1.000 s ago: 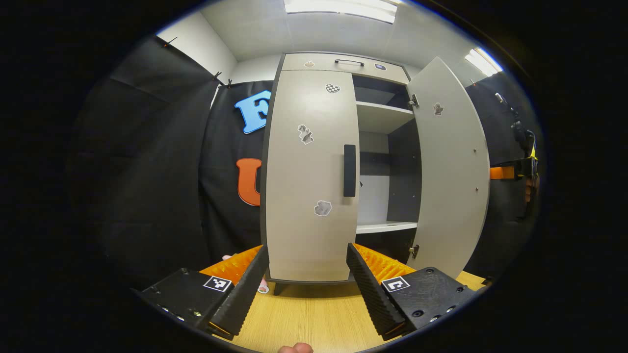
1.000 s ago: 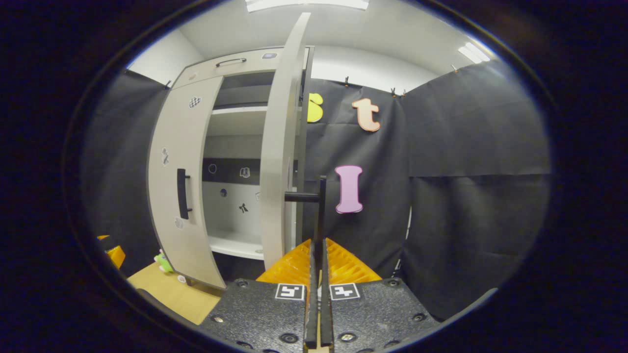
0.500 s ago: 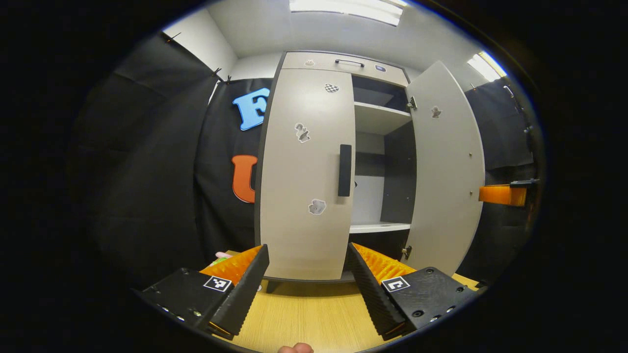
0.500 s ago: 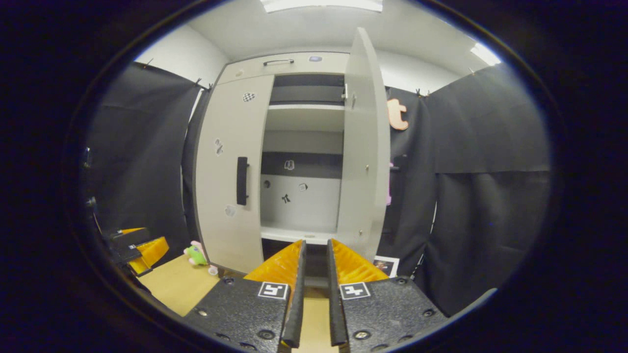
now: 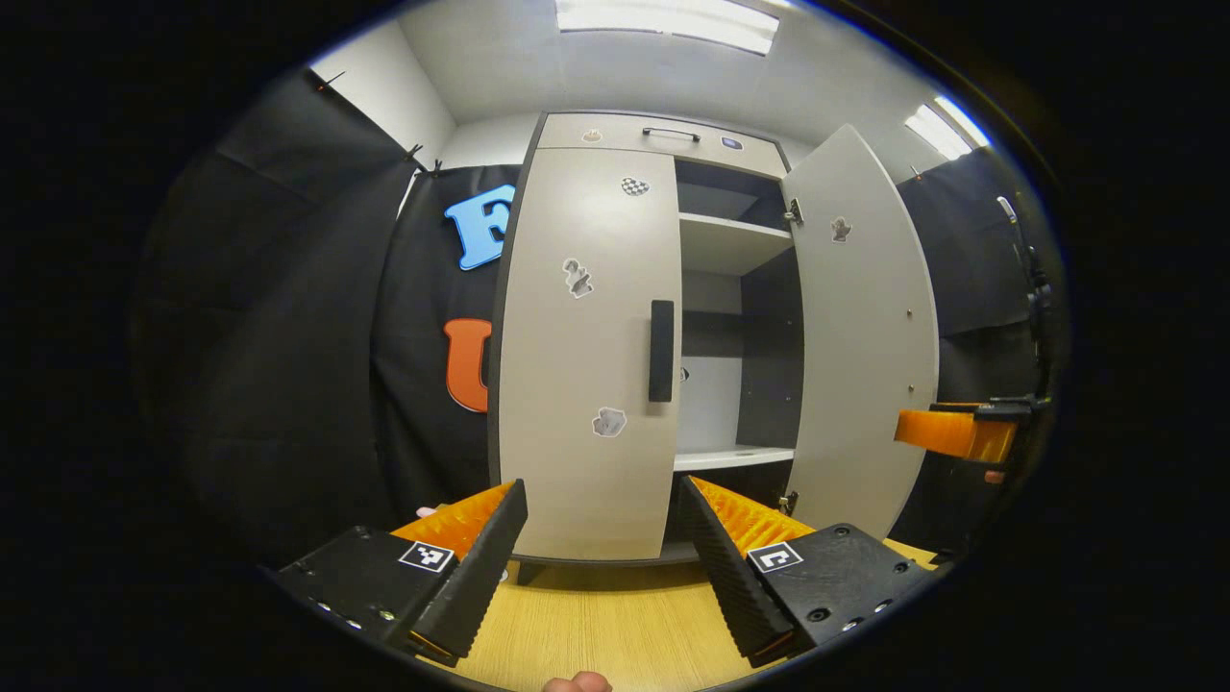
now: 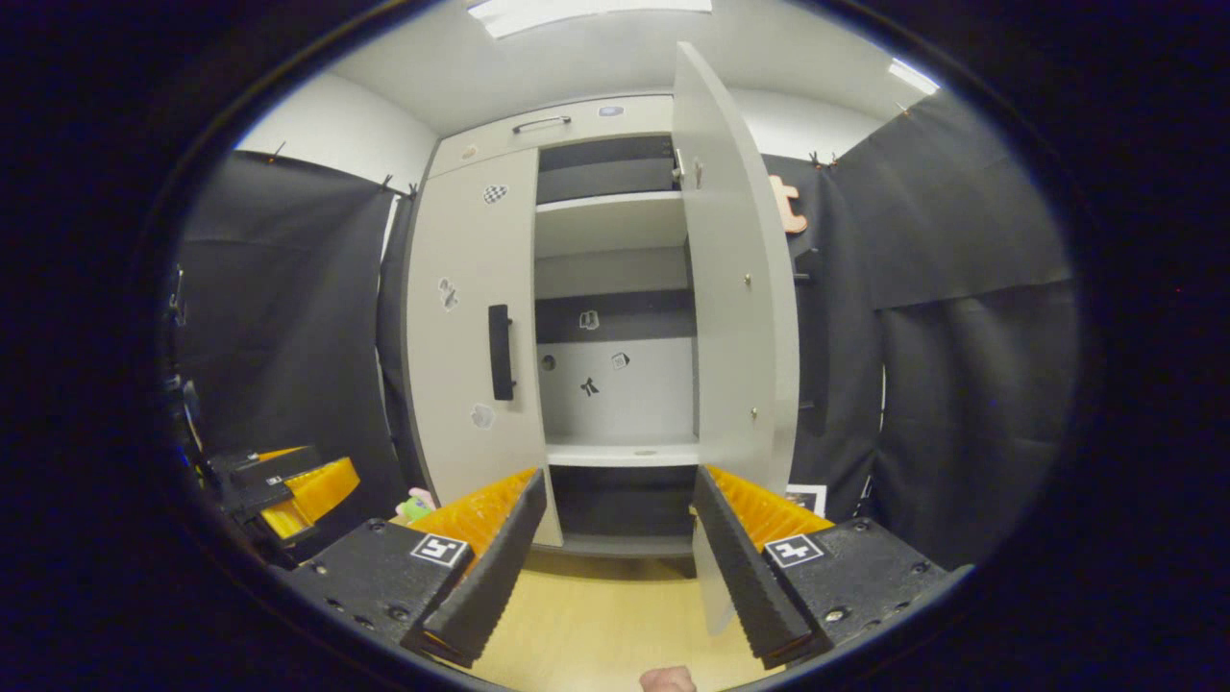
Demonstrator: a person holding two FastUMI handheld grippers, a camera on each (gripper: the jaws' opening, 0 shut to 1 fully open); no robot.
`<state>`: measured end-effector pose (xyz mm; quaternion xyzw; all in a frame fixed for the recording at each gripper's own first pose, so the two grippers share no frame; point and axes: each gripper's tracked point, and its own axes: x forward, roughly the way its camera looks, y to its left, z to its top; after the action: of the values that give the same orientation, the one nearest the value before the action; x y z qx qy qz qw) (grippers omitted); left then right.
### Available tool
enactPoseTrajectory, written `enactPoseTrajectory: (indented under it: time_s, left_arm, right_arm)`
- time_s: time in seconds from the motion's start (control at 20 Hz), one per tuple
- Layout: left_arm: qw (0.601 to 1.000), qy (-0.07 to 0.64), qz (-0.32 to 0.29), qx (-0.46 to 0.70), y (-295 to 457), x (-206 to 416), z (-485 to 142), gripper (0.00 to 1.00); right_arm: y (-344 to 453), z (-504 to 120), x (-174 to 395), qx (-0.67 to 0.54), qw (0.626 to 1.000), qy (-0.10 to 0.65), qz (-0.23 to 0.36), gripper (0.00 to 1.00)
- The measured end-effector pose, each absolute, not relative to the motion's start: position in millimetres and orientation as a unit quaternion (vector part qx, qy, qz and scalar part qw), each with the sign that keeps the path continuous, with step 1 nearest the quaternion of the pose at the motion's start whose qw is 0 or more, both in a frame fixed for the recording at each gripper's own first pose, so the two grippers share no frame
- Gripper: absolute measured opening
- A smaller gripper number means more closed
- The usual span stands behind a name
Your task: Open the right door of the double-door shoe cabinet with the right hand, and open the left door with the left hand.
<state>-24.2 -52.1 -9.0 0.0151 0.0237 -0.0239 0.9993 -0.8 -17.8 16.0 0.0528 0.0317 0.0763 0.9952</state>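
Since a second ago the right claw [image 6: 615,557] has let go of the right door's handle and backed off, its fingers now spread wide. At mid-frame of the left gripper view, the shoe cabinet [image 5: 673,336] stands on the desk [image 5: 596,625], right door [image 5: 865,336] swung open, left door [image 5: 586,356] closed. Low in that view, the left claw [image 5: 601,548] hangs apart before the left door's handle [image 5: 661,350].

Left gripper view faces the tall grey double-door shoe cabinet [image 5: 596,356] from low front-left, near, right gripper view from low front-right, near, both share its open right half.
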Motion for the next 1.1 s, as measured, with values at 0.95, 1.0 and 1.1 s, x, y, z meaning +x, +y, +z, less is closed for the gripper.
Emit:
enactPoseTrajectory:
  time_s: [0.95, 1.0, 1.1]
  left_arm:
    - [0.997, 0.025, -0.069, 0.031, -126.9, 223.7, 50.0, 0.96]
    - [0.997, 0.027, -0.066, 0.029, -126.4, 228.8, 47.7, 0.96]
    - [0.997, 0.031, -0.059, 0.025, -124.6, 237.2, 44.5, 0.96]
  right_arm:
    - [-44.5, 12.2, -55.6, 0.003, 0.998, 0.03, 0.049, 0.98]
    - [-47.9, 14.2, -61.0, 0.002, 0.999, 0.029, 0.042, 0.98]
    - [-53.7, 14.7, -66.9, 0.003, 0.999, 0.031, 0.032, 0.98]
